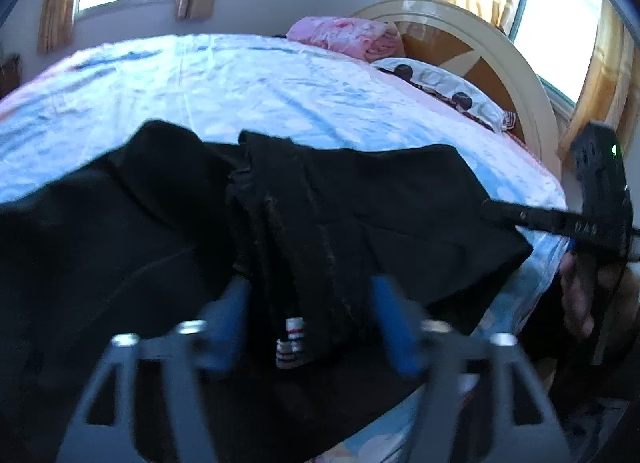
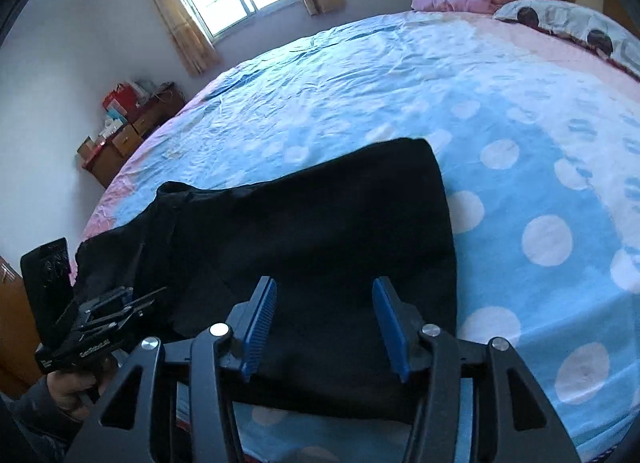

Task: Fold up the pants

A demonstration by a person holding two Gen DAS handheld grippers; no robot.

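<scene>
- Left wrist view: the black fabric pants (image 1: pixel 328 203) lie rumpled on the blue bedsheet with white dots (image 1: pixel 200 79), a thick bunched ridge running down the middle and two white drawstring tips with dark stripes (image 1: pixel 292 343) at its near end.
- That ridge sits between the blue pads of the left gripper (image 1: pixel 312 323), whose jaws stand apart, not pressing the cloth.
- Right wrist view: the same pants (image 2: pixel 320 223) lie flatter, a straight edge at the right, near the bed's near side.
- Under the right gripper (image 2: pixel 324 327) the cloth spreads out; its blue ribbed pads are parted, clamping nothing.
</scene>
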